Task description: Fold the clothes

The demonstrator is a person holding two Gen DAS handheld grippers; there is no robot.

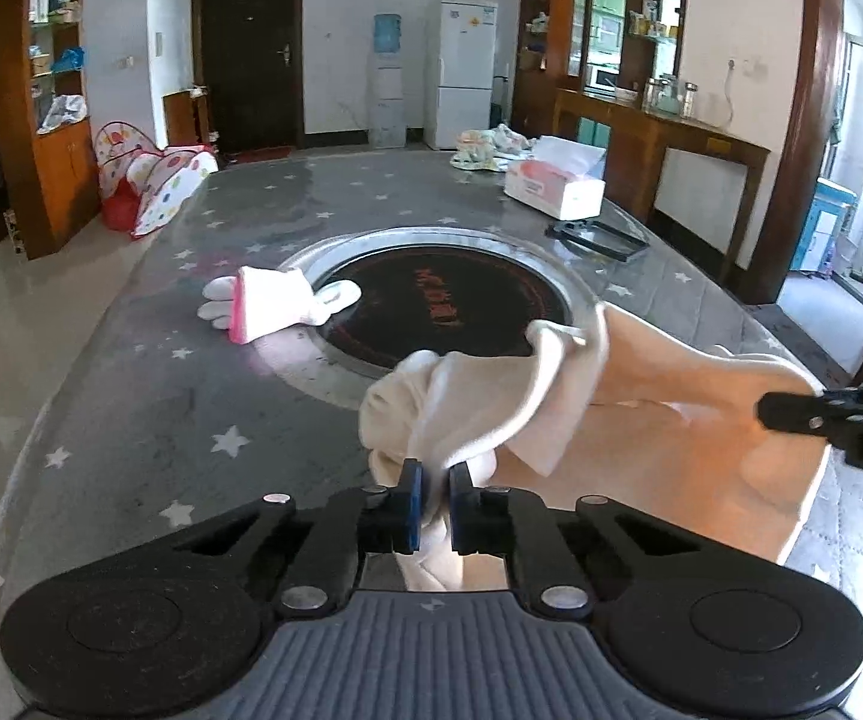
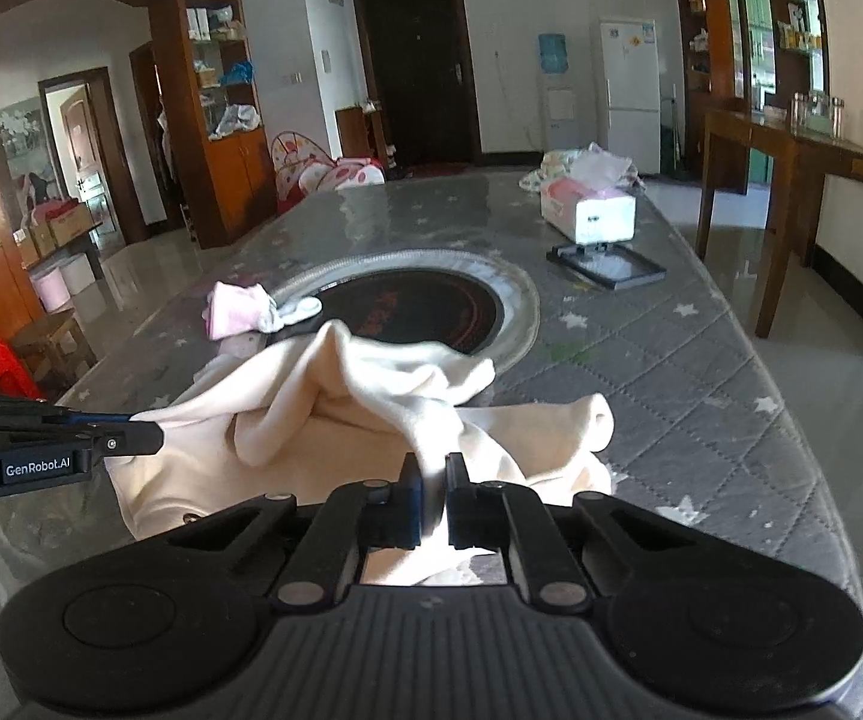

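Cream garment (image 1: 641,420) (crumpled on the table (image 1: 161,420)) is pinched by left tool (image 1: 435,501) and right tool (image 2: 433,501).

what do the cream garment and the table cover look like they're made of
Cream garment: soft matte knit, probably cotton jersey; it drapes in limp rounded folds with no shine.
Table cover: grey quilted fabric with stitched diamond lines and printed white stars; the glare farther back suggests a clear glossy sheet over it, though that's uncertain.

A cream garment (image 1: 659,414) lies crumpled on the near end of the grey star-print table, folds bunched and partly lifted (soft, thin knit). A small pink-and-white garment (image 1: 269,303) lies flat farther off, toward ten o'clock from it.
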